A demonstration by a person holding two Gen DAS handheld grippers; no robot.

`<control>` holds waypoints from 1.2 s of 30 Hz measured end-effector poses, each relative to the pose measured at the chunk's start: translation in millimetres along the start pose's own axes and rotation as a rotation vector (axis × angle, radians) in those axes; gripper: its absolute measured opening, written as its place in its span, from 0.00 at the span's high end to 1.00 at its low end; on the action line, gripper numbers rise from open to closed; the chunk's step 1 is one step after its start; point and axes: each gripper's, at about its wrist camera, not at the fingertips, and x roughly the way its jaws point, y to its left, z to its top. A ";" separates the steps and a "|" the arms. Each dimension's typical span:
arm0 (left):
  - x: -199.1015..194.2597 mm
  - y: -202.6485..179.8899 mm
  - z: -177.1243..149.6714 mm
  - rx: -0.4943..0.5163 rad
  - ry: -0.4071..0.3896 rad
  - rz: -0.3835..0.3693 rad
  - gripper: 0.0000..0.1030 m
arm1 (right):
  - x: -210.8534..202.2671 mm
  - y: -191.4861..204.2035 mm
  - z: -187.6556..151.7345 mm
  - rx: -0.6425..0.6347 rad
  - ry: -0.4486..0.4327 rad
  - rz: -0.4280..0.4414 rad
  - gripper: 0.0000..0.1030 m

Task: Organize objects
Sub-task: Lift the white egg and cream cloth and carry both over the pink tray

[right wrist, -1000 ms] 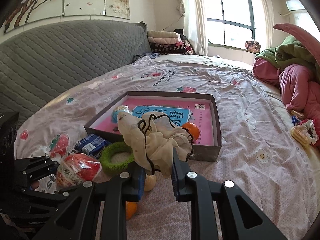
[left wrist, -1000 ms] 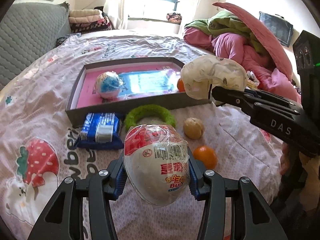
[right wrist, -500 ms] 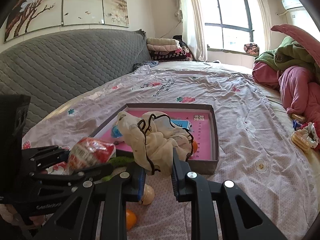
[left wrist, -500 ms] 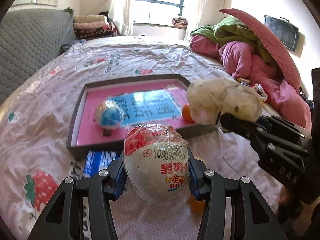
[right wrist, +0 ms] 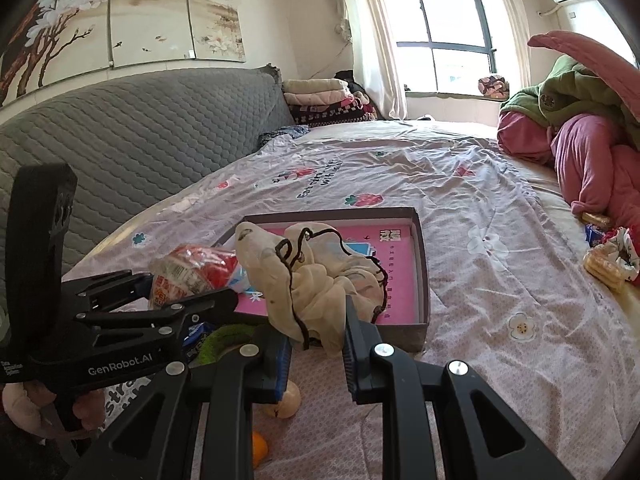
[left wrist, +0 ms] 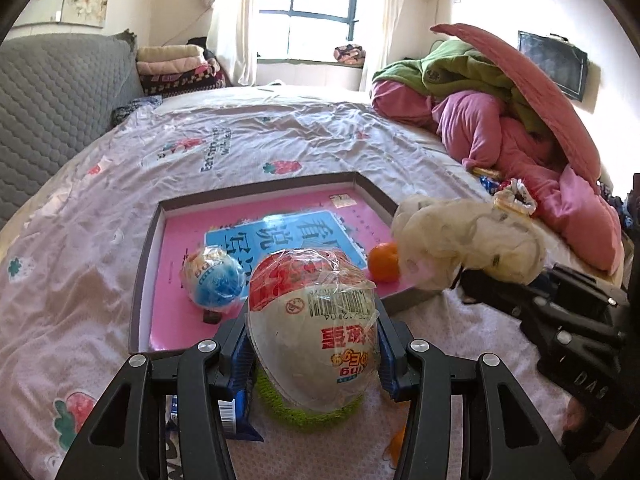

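Observation:
My left gripper is shut on a red and white instant noodle bowl, held in the air just before the near edge of the grey box. The box has a pink bottom and holds a blue wrapped ball and an orange. My right gripper is shut on a crumpled cream cloth bag with a dark cord, raised at the box's near right corner. In the right wrist view the noodle bowl shows at the left, gripped by the left gripper.
On the bedsheet below lie a green knitted ring, a blue packet, a walnut-like ball and another orange. A pink and green heap of bedding fills the right. A grey headboard stands at the left.
My left gripper has carried the noodle bowl up and forward toward the box, which now looks nearer. The right gripper with the cloth bag has hardly moved.

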 end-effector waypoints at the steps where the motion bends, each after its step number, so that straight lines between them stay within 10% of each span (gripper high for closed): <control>1: 1.4 2.6 0.2 -0.005 0.005 -0.003 0.50 | -0.5 -0.5 1.0 0.000 -0.004 -0.004 0.78; 36: 0.7 40.2 17.1 -0.079 -0.049 0.020 0.50 | 9.8 -0.4 31.5 -0.051 -0.072 -0.037 0.78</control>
